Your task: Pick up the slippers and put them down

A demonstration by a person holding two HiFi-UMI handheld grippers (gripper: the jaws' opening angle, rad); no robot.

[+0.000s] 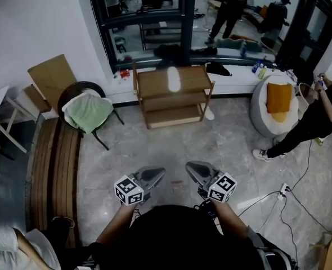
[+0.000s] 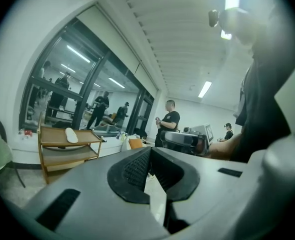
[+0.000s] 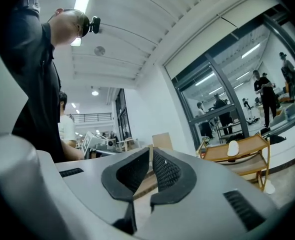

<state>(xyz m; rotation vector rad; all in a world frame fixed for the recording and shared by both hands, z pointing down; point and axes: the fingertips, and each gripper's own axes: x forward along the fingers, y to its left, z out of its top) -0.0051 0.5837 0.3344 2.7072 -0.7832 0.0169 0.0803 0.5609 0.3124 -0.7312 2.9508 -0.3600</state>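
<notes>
One white slipper (image 1: 173, 79) lies on the top board of a low wooden shelf rack (image 1: 155, 103) by the window. It also shows as the slipper (image 2: 71, 135) in the left gripper view and the slipper (image 3: 232, 147) in the right gripper view. A second white slipper (image 1: 209, 113) lies on the floor by the rack's right leg; the right gripper view shows this slipper (image 3: 269, 186) too. My left gripper (image 1: 158, 175) and right gripper (image 1: 192, 168) hover side by side over the marble floor, far short of the rack. Both are shut with nothing in them.
A chair with a green cushion (image 1: 88, 111) and a wooden slatted bench (image 1: 54, 167) stand at the left. A grey round seat with an orange cushion (image 1: 278, 98) and a crouching person (image 1: 315, 120) are at the right. Cables (image 1: 287, 194) trail on the floor.
</notes>
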